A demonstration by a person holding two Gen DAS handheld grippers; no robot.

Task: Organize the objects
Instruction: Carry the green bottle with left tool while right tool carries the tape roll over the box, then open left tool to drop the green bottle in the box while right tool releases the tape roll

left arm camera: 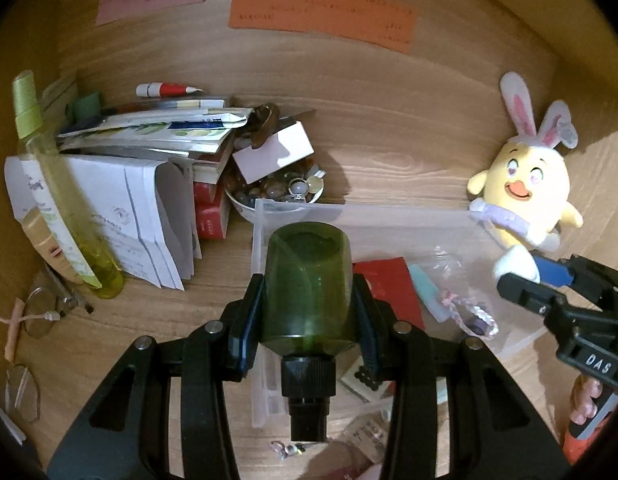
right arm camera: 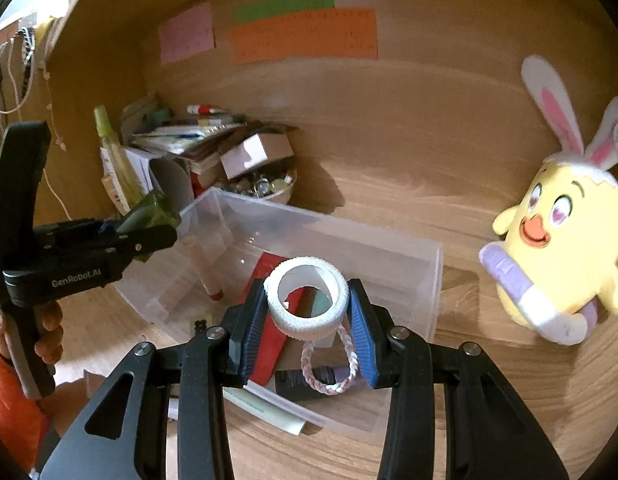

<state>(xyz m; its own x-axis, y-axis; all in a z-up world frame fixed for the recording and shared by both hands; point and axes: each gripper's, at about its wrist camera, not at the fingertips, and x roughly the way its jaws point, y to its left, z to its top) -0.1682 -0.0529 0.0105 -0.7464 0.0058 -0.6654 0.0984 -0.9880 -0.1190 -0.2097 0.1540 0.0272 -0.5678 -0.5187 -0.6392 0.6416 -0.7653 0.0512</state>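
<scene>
My left gripper [left arm camera: 307, 300] is shut on a dark green bottle [left arm camera: 309, 288] with a black cap, held above the near left end of a clear plastic box [left arm camera: 269, 210]. It also shows in the right wrist view [right arm camera: 149, 222] at the box's left end. My right gripper [right arm camera: 307, 300] is shut on a white tape roll [right arm camera: 307, 298], held over the box [right arm camera: 433, 280]. It appears at the right in the left wrist view [left arm camera: 521, 276]. The box holds a red card [right arm camera: 269, 344], a braided cord [right arm camera: 329, 368], a marker [right arm camera: 207, 272] and other small items.
A yellow chick plush with bunny ears [right arm camera: 561, 232] leans at the right wall. A pile of papers and books [left arm camera: 149, 148], a yellow-green spray bottle [left arm camera: 57, 184], a small white box [left arm camera: 273, 152] and a bowl of beads [left arm camera: 277, 196] crowd the back left. Glasses [left arm camera: 41, 316] lie at left.
</scene>
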